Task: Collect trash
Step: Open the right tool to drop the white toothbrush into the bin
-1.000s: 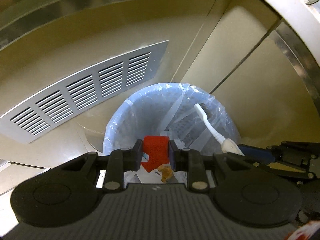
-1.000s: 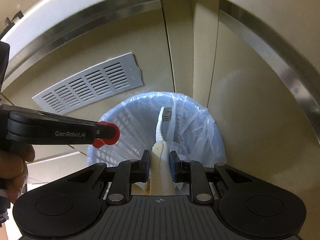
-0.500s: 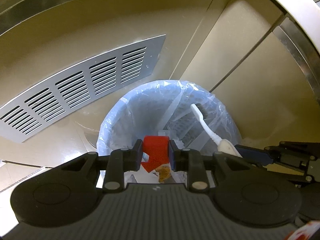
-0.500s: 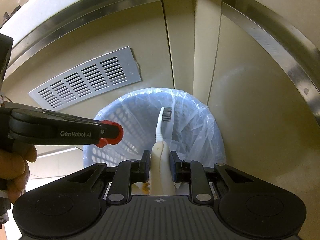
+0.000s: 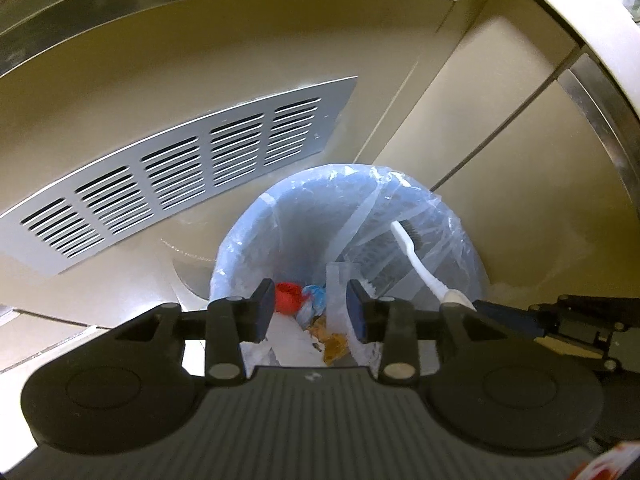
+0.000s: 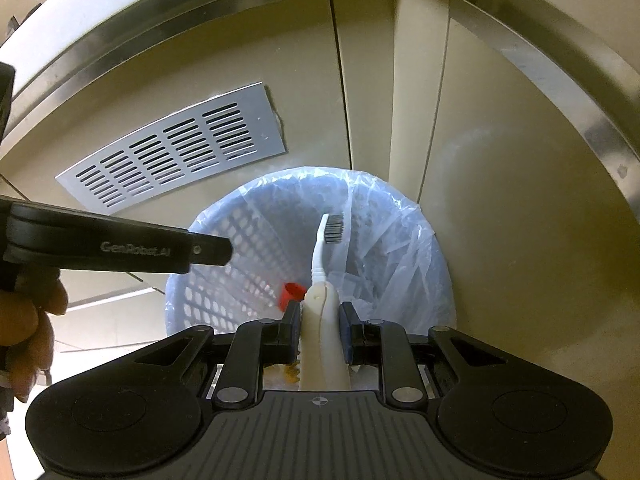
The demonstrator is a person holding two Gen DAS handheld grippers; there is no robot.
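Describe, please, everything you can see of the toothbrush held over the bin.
The toothbrush has a thick cream handle, a slim white neck and dark bristles. It looks like plastic. The right hand-held gripper clamps its handle, head pointing forward and down over the bag-lined blue basket bin. Nothing else touches it.

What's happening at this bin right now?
A person holds two tools over a lined bin. The left tool is opening with nothing between its pads; a red cap lies in the bin among other scraps. The right tool is shut on a white toothbrush, head poised over the bin, not yet dropped.
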